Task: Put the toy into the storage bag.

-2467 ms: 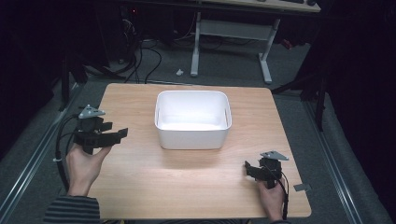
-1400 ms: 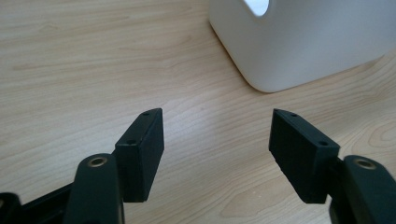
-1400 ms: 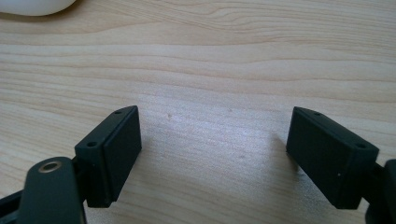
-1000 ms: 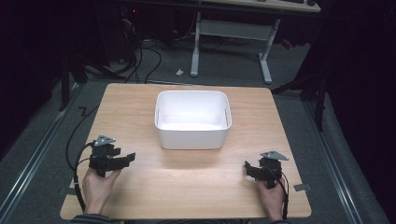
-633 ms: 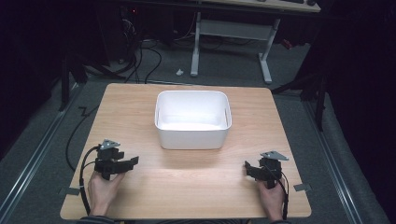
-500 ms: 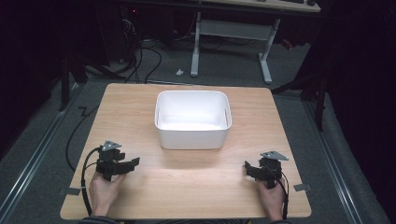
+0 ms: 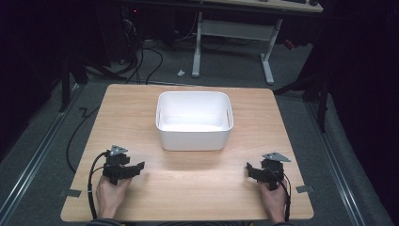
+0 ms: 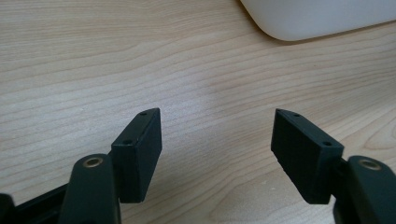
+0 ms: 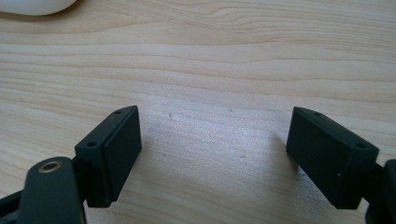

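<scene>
Left gripper (image 7: 137, 168): rests on the near left part of the table (image 7: 197, 188), held in the person's left hand (image 7: 112, 195); jaws spread wide with only bare wood between them, nothing held.
Right gripper (image 7: 251, 169): rests at the near right, in the right hand (image 7: 274, 201); jaws likewise wide apart and empty.
White tub (image 7: 195, 119): stands at the table's middle, farther off than both grippers, between them, well apart from each; it looks empty inside.
Long axis: the tub's longer side runs left to right across the table.
Nearer gripper: the two lie about equally far from it; neither is plainly closer.
Left gripper view: the tub's rounded corner (image 8: 322, 18) lies ahead and to the right of the jaws.
Right gripper view: only a sliver of the tub (image 9: 35, 5) at the upper left.
High view: shows the tub's hollow, which the gripper views do not.
</scene>
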Available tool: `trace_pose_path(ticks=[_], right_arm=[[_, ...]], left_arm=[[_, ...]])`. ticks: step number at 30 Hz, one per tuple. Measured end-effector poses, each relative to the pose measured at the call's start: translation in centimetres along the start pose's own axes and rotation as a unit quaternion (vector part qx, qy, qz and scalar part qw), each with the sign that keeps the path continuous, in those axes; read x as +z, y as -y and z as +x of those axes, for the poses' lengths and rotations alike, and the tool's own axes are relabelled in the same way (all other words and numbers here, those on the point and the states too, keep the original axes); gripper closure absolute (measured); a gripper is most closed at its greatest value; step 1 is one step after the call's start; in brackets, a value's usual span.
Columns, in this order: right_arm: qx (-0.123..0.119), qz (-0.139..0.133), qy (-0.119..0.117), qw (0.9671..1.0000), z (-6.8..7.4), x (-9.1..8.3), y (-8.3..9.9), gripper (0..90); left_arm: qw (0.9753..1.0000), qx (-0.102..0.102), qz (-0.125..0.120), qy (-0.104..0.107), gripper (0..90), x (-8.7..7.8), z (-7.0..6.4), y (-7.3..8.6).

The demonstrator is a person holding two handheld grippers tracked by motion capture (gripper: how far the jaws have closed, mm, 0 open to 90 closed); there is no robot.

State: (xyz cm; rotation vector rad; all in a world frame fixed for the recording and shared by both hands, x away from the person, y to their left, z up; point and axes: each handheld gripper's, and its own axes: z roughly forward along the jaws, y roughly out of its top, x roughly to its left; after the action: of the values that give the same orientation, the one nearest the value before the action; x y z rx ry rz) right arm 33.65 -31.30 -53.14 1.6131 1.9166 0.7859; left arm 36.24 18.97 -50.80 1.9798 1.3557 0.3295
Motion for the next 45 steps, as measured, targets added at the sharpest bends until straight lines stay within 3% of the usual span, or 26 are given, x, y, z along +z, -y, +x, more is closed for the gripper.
trace_pose_path(ticks=[15, 22, 26, 29, 31, 32, 45], right_arm=[[-0.001, 0.0, 0.0, 1.0, 0.0, 0.0, 0.0, 17.9], [-0.001, 0.0, 0.0, 1.0, 0.0, 0.0, 0.0, 18.0], [-0.001, 0.0, 0.0, 1.0, 0.0, 0.0, 0.0, 17.9], [-0.001, 0.0, 0.0, 1.0, 0.0, 0.0, 0.0, 17.9], [-0.001, 0.0, 0.0, 1.0, 0.0, 0.0, 0.0, 18.0], [0.0, 0.0, 0.0, 1.0, 0.0, 0.0, 0.0, 17.9], [-0.004, -0.001, -0.002, 1.0, 0.0, 0.1, -0.1, 18.6]], left_arm=[[0.9993, 0.024, 0.005, -0.029, 32.0, 1.5, -0.7, 0.6], [0.9991, 0.027, -0.003, -0.033, 31.5, 2.0, -1.0, 0.6], [0.9983, 0.04, -0.003, -0.043, 30.5, 2.4, -1.3, 0.7], [0.9976, 0.047, -0.011, -0.05, 29.5, 2.5, -1.5, 0.8], [0.9962, 0.055, -0.034, -0.057, 28.3, 2.8, -1.7, 1.4], [0.996, 0.054, -0.043, -0.057, 27.1, 2.8, -1.7, 1.7], [0.996, 0.052, -0.044, -0.059, 26.9, 2.8, -1.7, 1.7]])
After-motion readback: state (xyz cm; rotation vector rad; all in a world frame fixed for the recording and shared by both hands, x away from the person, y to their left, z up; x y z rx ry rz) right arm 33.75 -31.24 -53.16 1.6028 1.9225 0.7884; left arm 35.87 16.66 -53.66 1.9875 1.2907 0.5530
